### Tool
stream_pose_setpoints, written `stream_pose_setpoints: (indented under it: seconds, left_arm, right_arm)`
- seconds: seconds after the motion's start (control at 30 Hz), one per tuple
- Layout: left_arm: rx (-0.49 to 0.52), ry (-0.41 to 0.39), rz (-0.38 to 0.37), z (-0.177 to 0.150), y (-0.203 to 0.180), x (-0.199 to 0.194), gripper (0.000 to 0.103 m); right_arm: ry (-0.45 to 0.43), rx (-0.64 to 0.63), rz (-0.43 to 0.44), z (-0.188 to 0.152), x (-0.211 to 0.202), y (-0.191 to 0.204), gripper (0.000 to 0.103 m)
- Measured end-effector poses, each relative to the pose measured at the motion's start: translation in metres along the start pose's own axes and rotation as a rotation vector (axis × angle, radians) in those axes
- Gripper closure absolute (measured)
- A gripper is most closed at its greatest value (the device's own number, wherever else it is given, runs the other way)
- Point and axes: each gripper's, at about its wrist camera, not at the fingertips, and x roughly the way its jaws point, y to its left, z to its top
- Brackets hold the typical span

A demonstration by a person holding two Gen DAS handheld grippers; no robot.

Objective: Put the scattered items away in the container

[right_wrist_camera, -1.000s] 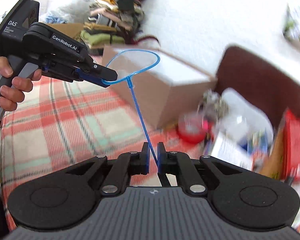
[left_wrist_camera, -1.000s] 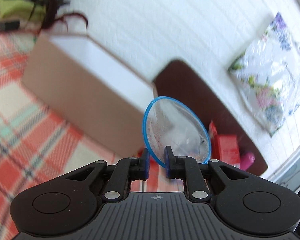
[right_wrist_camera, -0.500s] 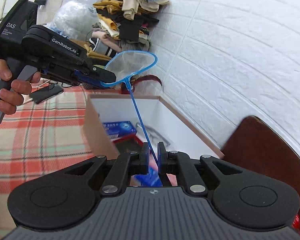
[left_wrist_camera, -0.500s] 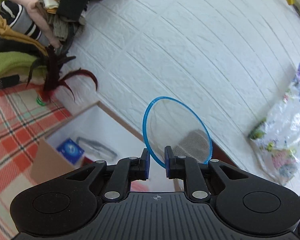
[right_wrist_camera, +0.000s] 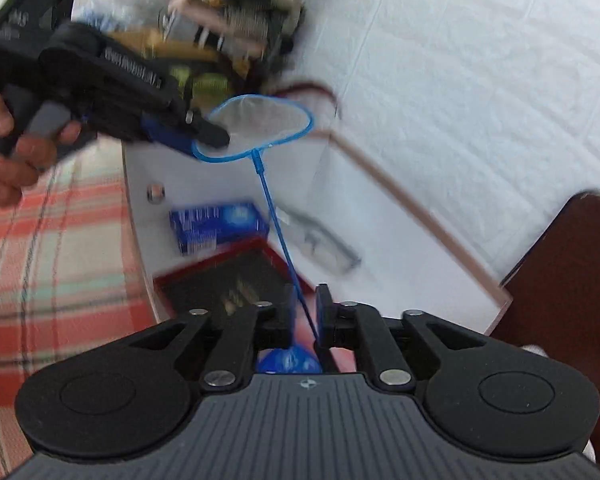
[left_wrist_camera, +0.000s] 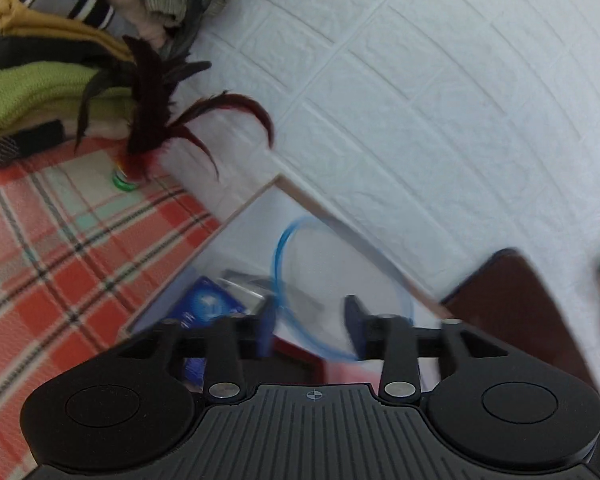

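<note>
A small blue hand net [right_wrist_camera: 260, 128] with a thin blue handle hangs over the open cardboard box [right_wrist_camera: 420, 248]. In the left wrist view the net hoop [left_wrist_camera: 340, 280] sits between the fingers of my left gripper [left_wrist_camera: 310, 322], whose jaws stand apart. In the right wrist view the left gripper [right_wrist_camera: 210, 136] is at the hoop's rim. My right gripper [right_wrist_camera: 304, 308] has its jaws slightly apart around the handle's lower end. The box holds a blue packet [right_wrist_camera: 216, 226], a red-rimmed dark box [right_wrist_camera: 228, 280] and a clear wrapped item [right_wrist_camera: 324, 244].
The box stands on a red plaid cloth [left_wrist_camera: 60, 240] against a white brick wall [left_wrist_camera: 420, 120]. A feather shuttlecock [left_wrist_camera: 148, 128] and piled clothes [left_wrist_camera: 40, 60] lie to the left. A dark brown board [right_wrist_camera: 572, 280] stands to the right of the box.
Both grippers came down over the box with the net. The left jaws opened from shut on the hoop, and the right jaws parted slightly on the handle.
</note>
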Motion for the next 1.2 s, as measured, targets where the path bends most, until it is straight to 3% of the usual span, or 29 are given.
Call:
stream_pose_setpoints:
  seconds: [0.07,0.13,0.3,0.47,0.6,0.9,1.03,1.2]
  left_arm:
    - [0.073,-0.037,0.033,-0.003,-0.009,-0.007,0.0]
    - [0.094,-0.061,0.033,-0.004,-0.014,-0.015,0.0]
    - [0.065,-0.073,0.032,-0.006,-0.016,-0.028,0.0]
    - [0.061,-0.044,0.059,-0.016,-0.02,-0.039,0.0]
    - [0.109,-0.045,0.096,-0.029,-0.03,-0.063,0.0]
    - [0.275,0.066,0.222,-0.085,-0.069,-0.105,0.0]
    - [0.319,0.075,0.226,-0.106,-0.081,-0.118,0.0]
    - [0.363,0.08,0.245,-0.123,-0.095,-0.129,0.0]
  right_arm:
    - [-0.009,-0.005,-0.052,-0.005,-0.001,-0.001,0.04]
    - [-0.046,0.006,-0.092,-0.01,-0.007,-0.005,0.031]
    - [-0.08,0.053,-0.058,-0.018,-0.024,-0.009,0.023]
    - [-0.114,0.142,-0.023,-0.021,-0.035,-0.011,0.006]
    - [-0.142,0.243,0.007,-0.026,-0.056,-0.013,0.001]
    - [-0.114,0.498,0.069,-0.061,-0.105,0.011,0.0]
    - [-0.105,0.483,0.07,-0.076,-0.124,0.032,0.0]
    - [-0.094,0.43,0.009,-0.086,-0.141,0.052,0.0]
